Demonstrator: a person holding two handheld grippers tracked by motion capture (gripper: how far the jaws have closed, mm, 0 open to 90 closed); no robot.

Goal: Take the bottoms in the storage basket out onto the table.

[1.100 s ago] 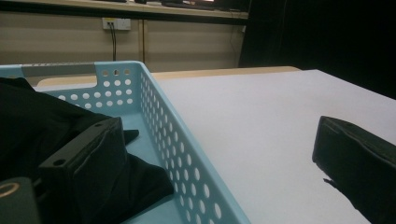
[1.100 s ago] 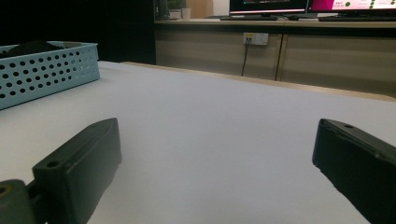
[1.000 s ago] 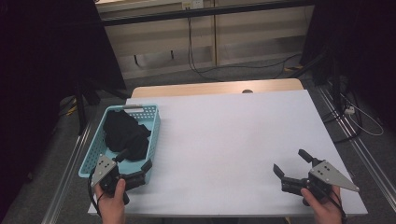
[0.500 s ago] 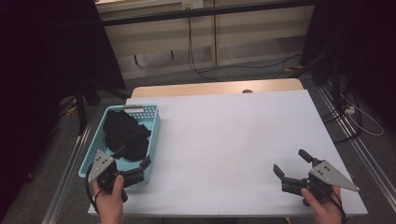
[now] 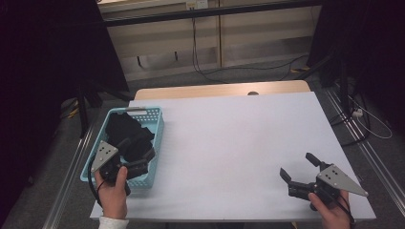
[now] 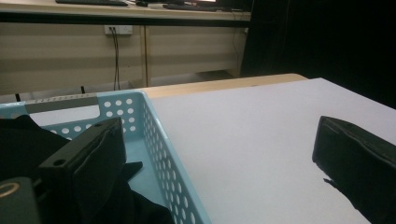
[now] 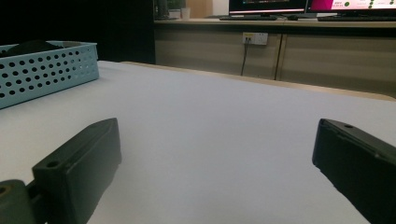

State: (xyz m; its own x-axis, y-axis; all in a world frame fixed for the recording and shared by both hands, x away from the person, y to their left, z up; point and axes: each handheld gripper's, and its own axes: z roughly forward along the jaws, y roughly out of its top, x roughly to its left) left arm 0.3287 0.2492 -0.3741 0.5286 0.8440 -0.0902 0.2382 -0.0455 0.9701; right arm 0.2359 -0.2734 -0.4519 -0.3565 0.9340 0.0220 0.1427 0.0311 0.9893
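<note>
Now black cloth (image 5: 128, 136) crumpled, filling blue perforated basket (image 5: 157, 125); left claw (image 5: 136, 155) above.

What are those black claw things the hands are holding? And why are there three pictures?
Those are grippers: hand-held tools with two black jaws that pinch like tongs. A person holds one in each hand. The top picture comes from a camera high above the white table. There you see the left gripper over a blue basket and the right gripper low over the bare table near its front edge. The other two pictures come from little cameras riding on the grippers, looking out between their jaws. The left one looks across the basket; one jaw is over the basket, the other over the table. Inside the basket lies black cloth. Both grippers have their jaws spread open, and nothing is pinched in either one.
</note>
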